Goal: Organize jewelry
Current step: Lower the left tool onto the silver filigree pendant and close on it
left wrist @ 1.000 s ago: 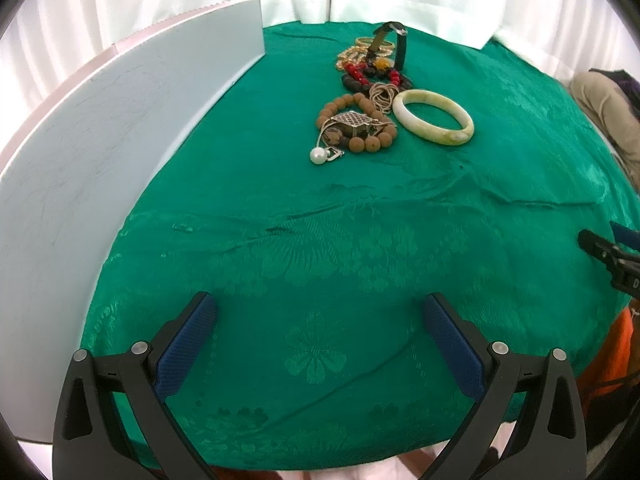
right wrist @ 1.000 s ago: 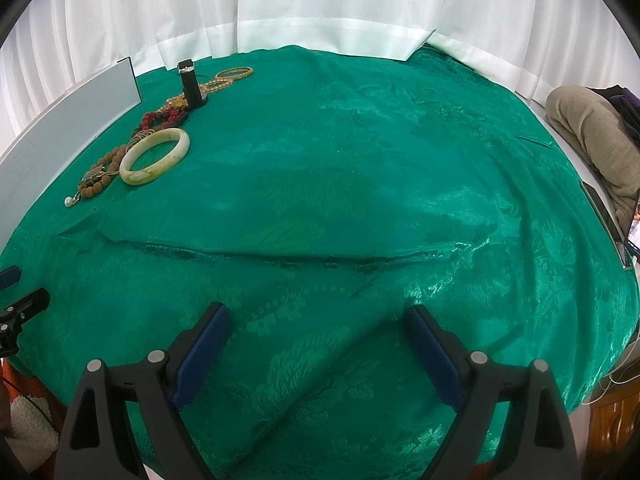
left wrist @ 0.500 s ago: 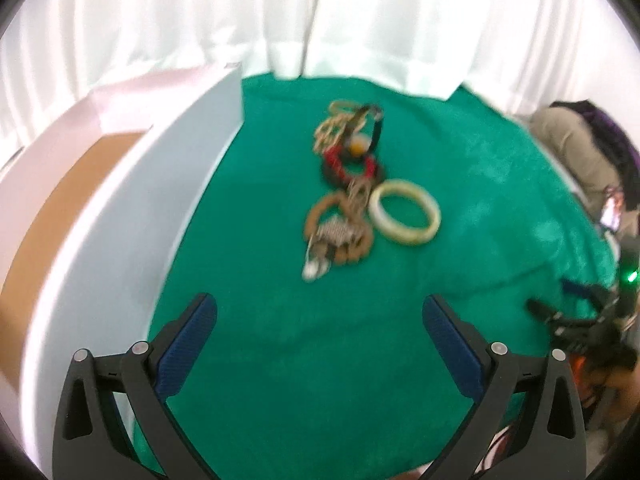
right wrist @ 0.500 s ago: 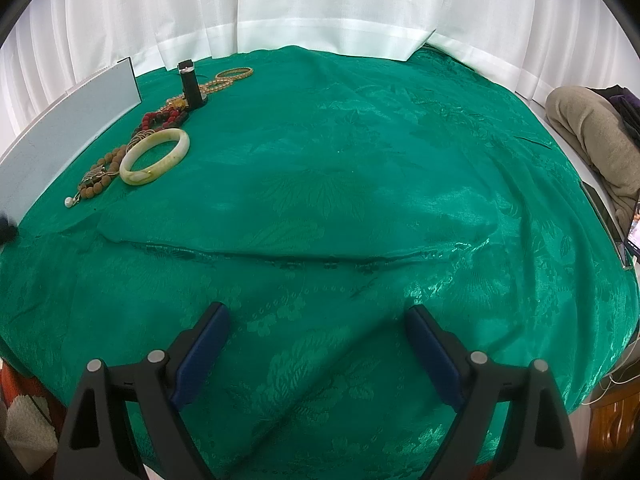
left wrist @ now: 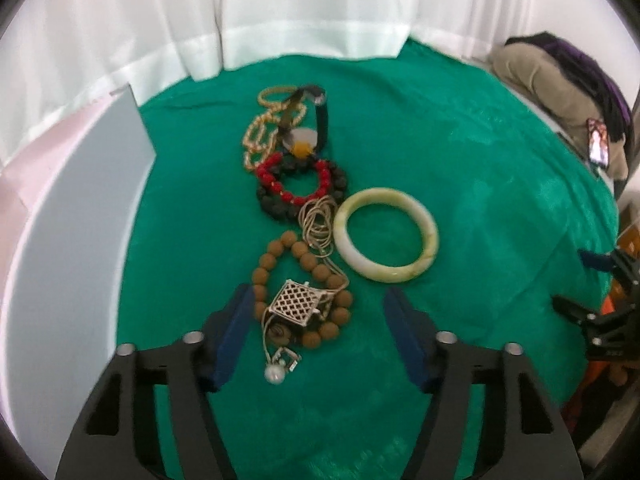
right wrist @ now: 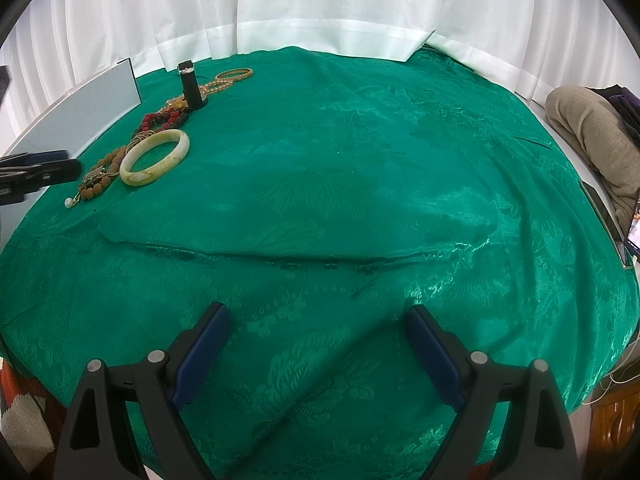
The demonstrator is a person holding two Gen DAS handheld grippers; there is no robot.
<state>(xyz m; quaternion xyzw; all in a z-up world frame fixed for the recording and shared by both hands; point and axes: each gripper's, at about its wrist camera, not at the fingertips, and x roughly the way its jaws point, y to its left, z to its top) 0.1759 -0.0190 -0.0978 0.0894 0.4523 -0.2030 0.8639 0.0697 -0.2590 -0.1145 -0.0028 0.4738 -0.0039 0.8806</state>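
A row of jewelry lies on the green cloth (left wrist: 480, 184). Nearest is a brown bead bracelet (left wrist: 304, 280) with a silver lattice pendant (left wrist: 296, 304) and a pearl (left wrist: 274, 374). Beside it lies a pale jade bangle (left wrist: 386, 240), also in the right wrist view (right wrist: 156, 157). Further back are a red and black bead bracelet (left wrist: 300, 184), a gold chain (left wrist: 264, 132) and a black watch (left wrist: 320, 116). My left gripper (left wrist: 320, 328) is open, its fingers either side of the pendant and just above it. My right gripper (right wrist: 316, 352) is open and empty over bare cloth.
A white box (left wrist: 60, 240) stands along the left side of the cloth. White curtains (right wrist: 320, 4) hang behind the table. A person's knee (right wrist: 588, 120) and a phone (left wrist: 599, 145) are at the right. The left gripper shows at the left edge of the right wrist view (right wrist: 40, 172).
My left gripper has moved forward over the cloth and now straddles the brown bead bracelet and pendant. Its jaws have narrowed somewhat. The right gripper has not moved.
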